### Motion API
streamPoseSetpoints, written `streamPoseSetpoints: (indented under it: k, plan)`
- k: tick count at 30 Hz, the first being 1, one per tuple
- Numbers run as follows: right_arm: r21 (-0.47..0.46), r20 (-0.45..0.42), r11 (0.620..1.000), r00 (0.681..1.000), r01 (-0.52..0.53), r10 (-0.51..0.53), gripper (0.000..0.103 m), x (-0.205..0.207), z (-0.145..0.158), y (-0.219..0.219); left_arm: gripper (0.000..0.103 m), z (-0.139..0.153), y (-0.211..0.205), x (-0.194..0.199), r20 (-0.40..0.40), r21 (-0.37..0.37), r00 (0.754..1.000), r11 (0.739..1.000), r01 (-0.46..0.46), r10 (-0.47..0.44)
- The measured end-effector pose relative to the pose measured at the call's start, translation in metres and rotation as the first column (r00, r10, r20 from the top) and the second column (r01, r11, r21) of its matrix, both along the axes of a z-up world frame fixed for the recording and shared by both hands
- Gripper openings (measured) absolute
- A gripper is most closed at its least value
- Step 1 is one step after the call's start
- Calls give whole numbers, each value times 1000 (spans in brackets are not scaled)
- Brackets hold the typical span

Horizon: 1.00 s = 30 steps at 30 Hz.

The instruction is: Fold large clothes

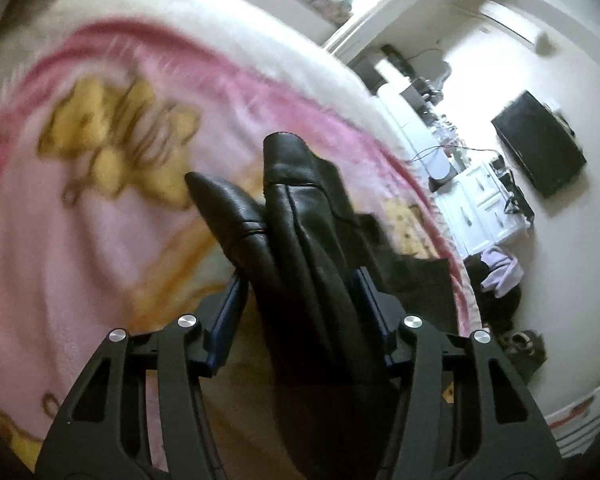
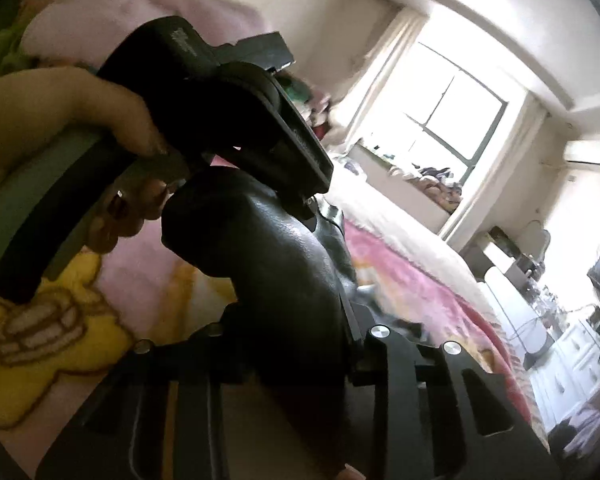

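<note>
A black leather garment [image 1: 300,216] is bunched between the blue pads of my left gripper [image 1: 300,284], which is shut on it and holds it above the pink cartoon blanket [image 1: 100,240]. In the right wrist view the same black leather [image 2: 268,264] fills the jaws of my right gripper [image 2: 292,320], which is shut on it. The left gripper's body and the hand holding it [image 2: 112,120] are close in front of the right camera. More of the garment trails down to the right [image 1: 424,280].
The bed carries a pink blanket with yellow bear prints [image 2: 40,332] and a white fluffy edge [image 1: 260,32]. A wall TV [image 1: 540,144], white drawers [image 1: 480,204] and a clothes pile [image 1: 500,272] stand right. A window [image 2: 452,116] is behind.
</note>
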State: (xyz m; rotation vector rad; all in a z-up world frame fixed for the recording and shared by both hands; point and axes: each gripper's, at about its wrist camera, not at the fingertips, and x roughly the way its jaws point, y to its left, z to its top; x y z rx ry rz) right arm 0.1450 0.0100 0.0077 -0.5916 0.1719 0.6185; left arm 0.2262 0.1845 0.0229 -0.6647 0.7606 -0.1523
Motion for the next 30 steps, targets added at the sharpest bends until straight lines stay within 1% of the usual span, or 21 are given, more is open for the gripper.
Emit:
streamPoseSetpoints:
  k: [2,3,6,9,11,14,18,19,21,24,26,28,29,30]
  plan:
    - [71,-23,997,1000,14,-12,29,4,13,-25,46,21,-18,1,33,2,999,1000,-1,0]
    - [106,-34,994,999,26,-23,28,6,20,-37,46,37,-33,3,53,33,999,999,7,-8]
    - [211,-80,975,996,64,-48,27,13,37,-74,47,66,-71,12,78,113,996,993,33,-42]
    - [284,-112,953,991,103,-74,26,17,48,-108,47,83,-107,21,86,174,993,982,70,-86]
    - [327,-141,937,987,125,-83,26,19,51,-131,47,91,-134,30,83,204,990,974,95,-113]
    - [383,-185,911,979,154,-87,25,21,52,-160,47,93,-162,35,74,226,987,967,120,-140]
    - [464,-258,864,963,196,-80,24,34,56,-197,48,99,-205,45,67,284,980,945,160,-186]
    - [491,-284,845,956,209,-71,24,38,56,-209,48,100,-218,49,64,299,978,939,171,-199]
    - [528,-327,817,943,233,-57,24,35,53,-226,51,102,-237,55,61,319,974,929,187,-218]
    - [597,-424,756,905,268,14,24,42,47,-252,56,102,-258,62,58,328,969,921,209,-241]
    - [635,-489,712,869,300,70,24,49,40,-271,59,104,-264,62,68,308,967,927,212,-243]
    - [651,-560,679,818,338,129,24,62,31,-286,59,104,-261,58,83,271,970,942,198,-228]
    - [655,-595,661,789,367,151,23,64,24,-290,60,102,-255,55,86,270,976,948,168,-198]
    - [655,-637,639,749,404,179,23,75,13,-299,61,101,-251,51,87,272,981,951,146,-176]
